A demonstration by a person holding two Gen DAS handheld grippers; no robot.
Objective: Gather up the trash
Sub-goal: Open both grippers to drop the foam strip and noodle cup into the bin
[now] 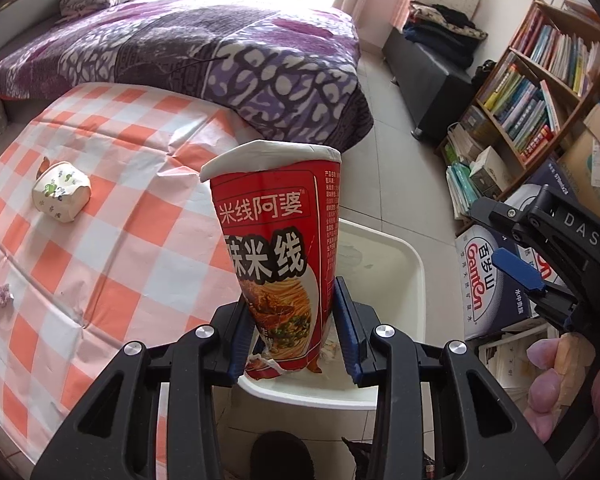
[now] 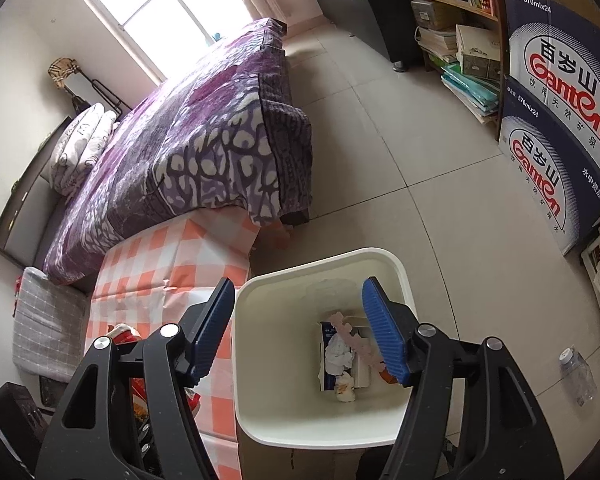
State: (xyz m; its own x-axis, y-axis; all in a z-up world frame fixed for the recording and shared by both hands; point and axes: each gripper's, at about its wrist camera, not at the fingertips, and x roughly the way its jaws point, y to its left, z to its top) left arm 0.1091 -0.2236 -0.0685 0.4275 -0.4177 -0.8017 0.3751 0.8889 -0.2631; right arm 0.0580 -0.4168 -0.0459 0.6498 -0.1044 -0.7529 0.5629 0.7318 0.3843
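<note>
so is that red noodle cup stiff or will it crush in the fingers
The noodle cup is probably thin paper: its base looks torn and crumpled where the left gripper pinches it, so it likely gives rather than resists. It seems empty, hence light, and should drop easily into the bin.

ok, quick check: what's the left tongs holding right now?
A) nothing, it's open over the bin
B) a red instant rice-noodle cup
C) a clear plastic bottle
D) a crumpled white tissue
B: in the left wrist view the left tongs are clamped on the lower part of the red noodle cup, with the white bin just behind it, while the right tongs hang open over the bin.
</note>
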